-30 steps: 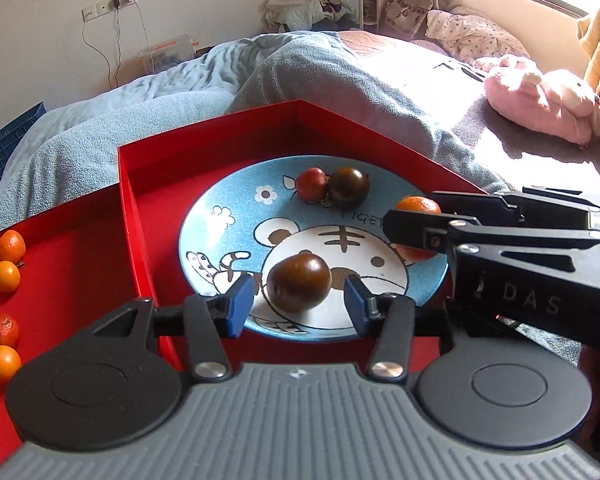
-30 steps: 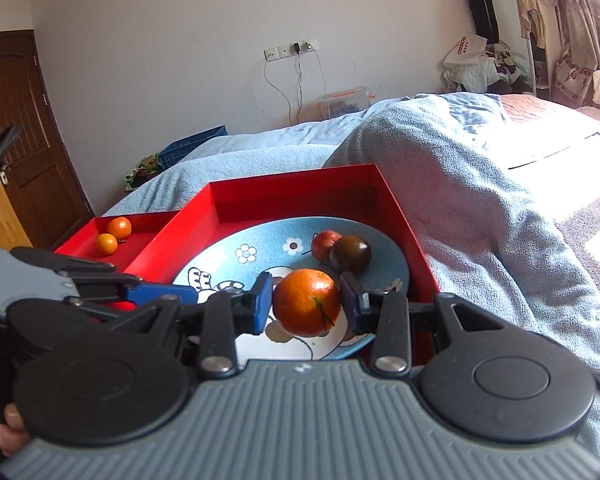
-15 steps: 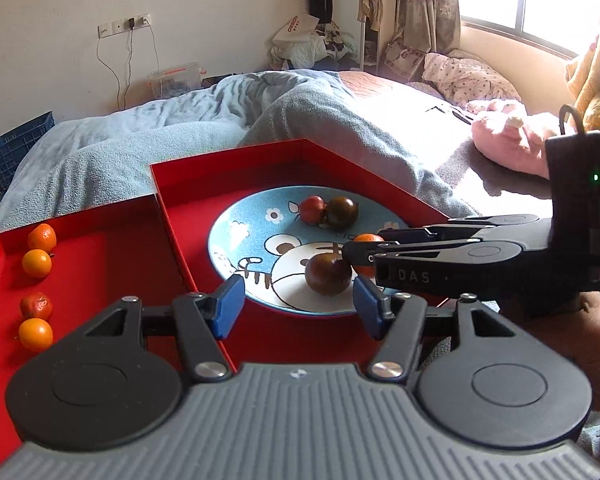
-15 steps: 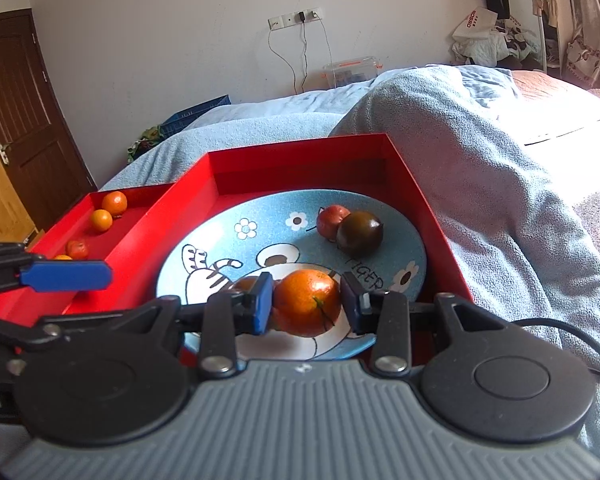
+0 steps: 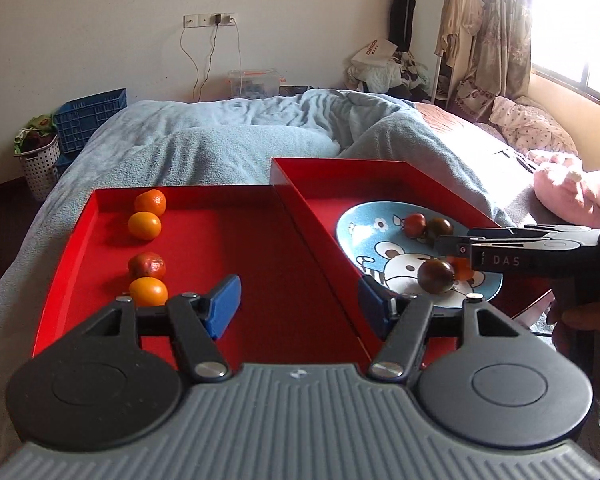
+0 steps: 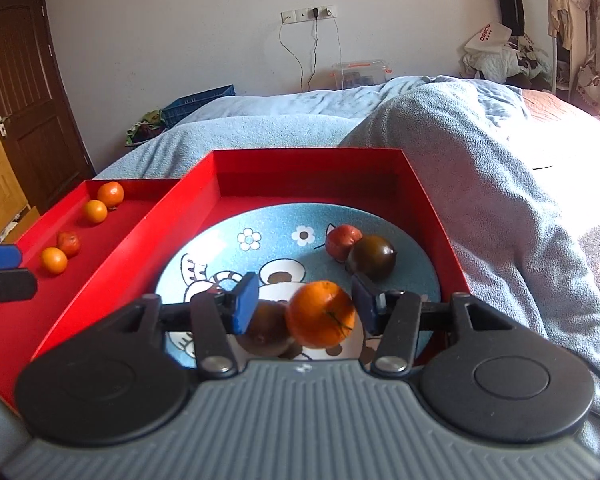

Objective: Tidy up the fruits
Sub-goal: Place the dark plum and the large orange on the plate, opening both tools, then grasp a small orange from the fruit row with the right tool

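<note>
Right gripper jaws opening, orange freed between them onto plate. Left gripper now back over left tray, jaws opening, empty. Next: fetch another fruit, likely.

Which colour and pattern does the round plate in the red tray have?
Light blue plate with a cartoon tiger and flowers; right wrist view.
</note>
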`<state>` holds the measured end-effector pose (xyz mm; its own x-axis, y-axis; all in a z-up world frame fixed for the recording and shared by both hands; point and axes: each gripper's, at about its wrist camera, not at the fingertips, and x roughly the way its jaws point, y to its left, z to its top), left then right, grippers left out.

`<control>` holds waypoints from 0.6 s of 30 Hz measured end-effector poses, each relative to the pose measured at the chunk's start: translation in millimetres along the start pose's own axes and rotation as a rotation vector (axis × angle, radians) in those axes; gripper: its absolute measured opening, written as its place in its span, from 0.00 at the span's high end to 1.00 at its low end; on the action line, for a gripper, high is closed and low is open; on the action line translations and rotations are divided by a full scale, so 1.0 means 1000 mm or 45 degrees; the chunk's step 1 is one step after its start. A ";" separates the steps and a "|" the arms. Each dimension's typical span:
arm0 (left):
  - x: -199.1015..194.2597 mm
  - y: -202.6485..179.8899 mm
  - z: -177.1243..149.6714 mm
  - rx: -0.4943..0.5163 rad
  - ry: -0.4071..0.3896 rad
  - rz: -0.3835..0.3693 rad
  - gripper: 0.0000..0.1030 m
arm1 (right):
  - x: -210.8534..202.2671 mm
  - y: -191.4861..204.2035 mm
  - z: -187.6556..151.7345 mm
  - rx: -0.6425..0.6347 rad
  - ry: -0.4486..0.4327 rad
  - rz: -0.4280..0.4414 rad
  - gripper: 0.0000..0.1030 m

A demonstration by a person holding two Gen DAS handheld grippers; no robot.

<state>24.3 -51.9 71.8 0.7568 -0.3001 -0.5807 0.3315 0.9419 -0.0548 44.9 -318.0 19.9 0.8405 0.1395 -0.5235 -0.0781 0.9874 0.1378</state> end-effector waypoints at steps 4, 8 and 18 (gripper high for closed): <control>-0.004 0.021 -0.005 -0.034 -0.008 0.044 0.32 | -0.003 0.009 0.009 -0.027 -0.014 0.022 0.44; -0.007 0.043 -0.010 -0.068 -0.020 0.097 0.32 | -0.009 0.034 0.019 -0.090 -0.030 0.067 0.44; -0.017 0.075 -0.028 -0.106 -0.032 0.129 0.32 | 0.013 0.154 0.052 -0.251 0.122 0.454 0.45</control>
<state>21.0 27.7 54.9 0.7984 -0.2052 -0.5661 0.2054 0.9766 -0.0643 71.8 -168.1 77.4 0.6891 0.4727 -0.5492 -0.4642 0.8700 0.1663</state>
